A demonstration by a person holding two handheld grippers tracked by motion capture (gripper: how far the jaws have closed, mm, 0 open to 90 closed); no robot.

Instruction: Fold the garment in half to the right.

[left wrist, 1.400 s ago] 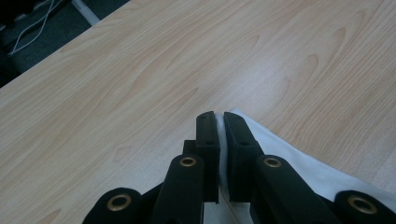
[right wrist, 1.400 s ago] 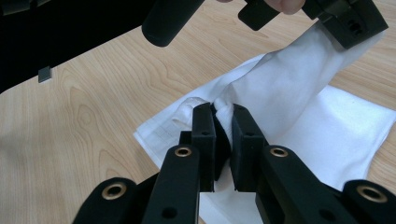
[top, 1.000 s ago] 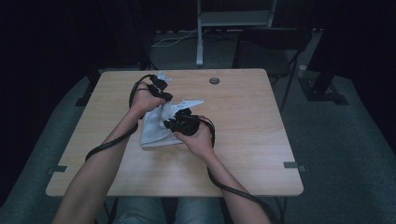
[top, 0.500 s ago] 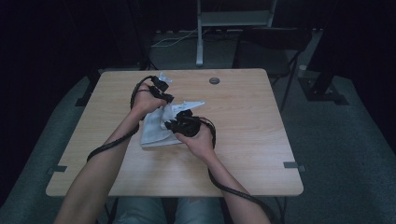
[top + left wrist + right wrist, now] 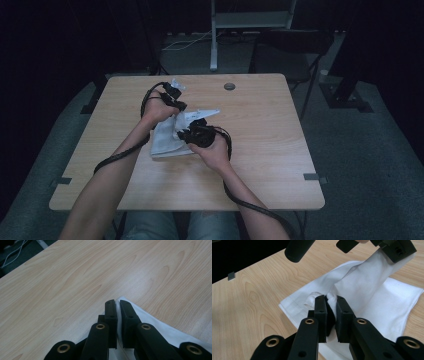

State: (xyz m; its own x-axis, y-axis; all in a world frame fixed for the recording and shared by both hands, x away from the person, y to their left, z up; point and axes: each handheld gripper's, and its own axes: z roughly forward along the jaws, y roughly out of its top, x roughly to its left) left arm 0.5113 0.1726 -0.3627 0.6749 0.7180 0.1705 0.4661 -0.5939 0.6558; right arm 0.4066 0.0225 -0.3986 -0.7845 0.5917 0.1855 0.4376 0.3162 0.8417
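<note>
**Ana:** Nothing has moved since the earlier frames: both hands sit where they were, and the white cloth [image 5: 167, 136] lies the same on the bench [image 5: 260, 150], left of middle, partly folded over itself.

**Ben:** And the smaller things?

**Ana:** A small round disc [image 5: 229, 86] sits near the far edge, well apart from the work. The left gripper [image 5: 176, 98] is on the far side of the cloth; the right gripper [image 5: 192, 132] is nearer the person, over the cloth's middle.

**Ben:** What are the fingers doing?

**Ana:** Both pairs are pinched narrow on fabric. In the left gripper view a thin edge of cloth [image 5: 150, 322] runs up between the fingers [image 5: 111, 312], its corner just past their tips. In the right gripper view the fingers [image 5: 320, 311] clamp a bunched fold of cloth [image 5: 372, 307], with a little knot of it poking out above the tips, while the other gripper [image 5: 398, 250] lifts a flap up off the bench.

**Ben:** So how should the fold go?

**Ana:** I'd judge it best to keep both pinches firm and carry the raised flap over evenly, so the edges meet without dragging the lower layer. The bunched grip on the right risks leaving a crease; a tidier hold nearer the hem would lay flatter.
</note>
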